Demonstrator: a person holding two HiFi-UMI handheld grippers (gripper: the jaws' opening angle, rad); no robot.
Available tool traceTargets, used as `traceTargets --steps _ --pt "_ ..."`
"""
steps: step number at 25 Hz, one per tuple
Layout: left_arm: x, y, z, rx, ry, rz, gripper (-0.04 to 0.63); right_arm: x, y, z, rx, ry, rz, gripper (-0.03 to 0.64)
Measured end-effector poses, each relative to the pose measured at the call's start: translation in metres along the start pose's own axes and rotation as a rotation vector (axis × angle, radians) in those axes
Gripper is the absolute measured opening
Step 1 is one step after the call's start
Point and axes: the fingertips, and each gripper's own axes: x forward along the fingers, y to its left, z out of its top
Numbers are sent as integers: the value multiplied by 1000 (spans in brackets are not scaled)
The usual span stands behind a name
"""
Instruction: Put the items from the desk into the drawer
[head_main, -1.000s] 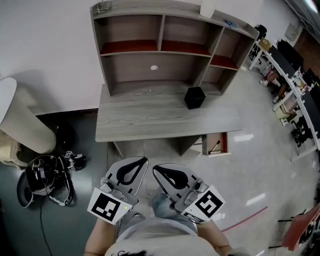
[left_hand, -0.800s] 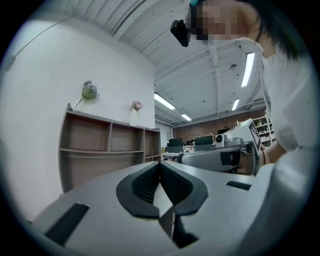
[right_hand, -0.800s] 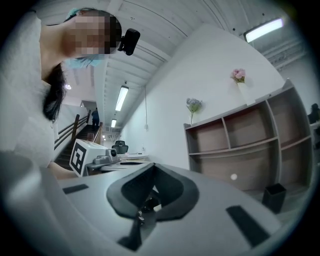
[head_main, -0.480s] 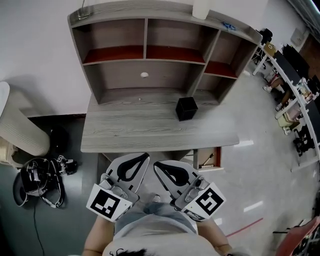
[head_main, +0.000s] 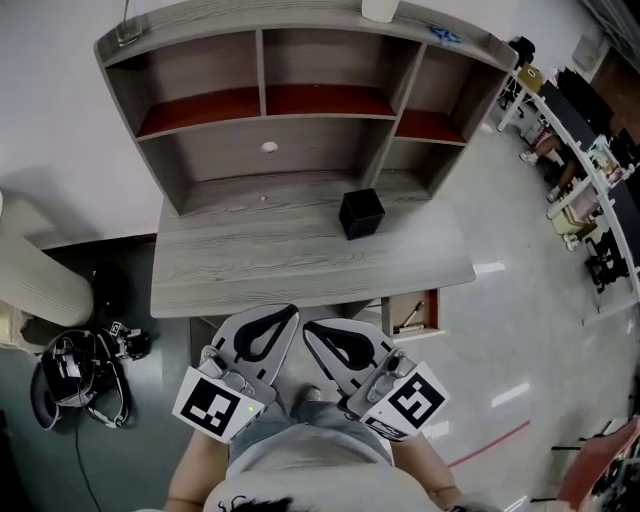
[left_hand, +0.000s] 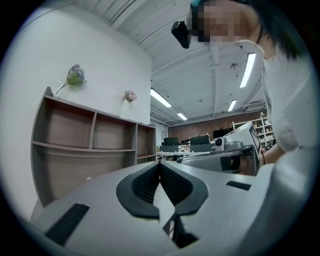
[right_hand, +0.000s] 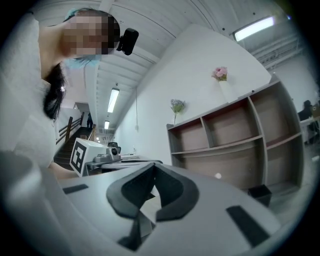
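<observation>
A black box (head_main: 361, 213) sits near the desk's (head_main: 250, 270) back edge, right of centre. The drawer (head_main: 412, 315) stands open under the front right corner. The left gripper (head_main: 287, 312) and right gripper (head_main: 309, 326) hover off the front edge, jaws pressed together, holding nothing.

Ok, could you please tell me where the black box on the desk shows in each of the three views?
Head view: black box on the desk, right of centre, before the shelf unit.
Left gripper view: not in it.
Right gripper view: lower right, below the shelves.
Shared landmark: the shelf unit, in all three views.
</observation>
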Motion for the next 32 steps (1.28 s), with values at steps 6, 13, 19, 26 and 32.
traceTargets --steps 6,13,19,26,32 --pt "6 30 1 -8 -3 -45 11 29 -13 1 0 1 -48 9" --pt "-5 90 4 -17 4 -81 11 88 -19 3 4 -2 -100 9" --pt "-20 145 3 -16 5 -95 11 144 -21 2 3 -12 -123 9" --pt "-41 206 -2 -23 1 -110 11 210 -25 0 7 -38 -147 9" --pt "-55 240 -9 -54 -5 -124 11 244 -24 -3 -4 -23 -175 9"
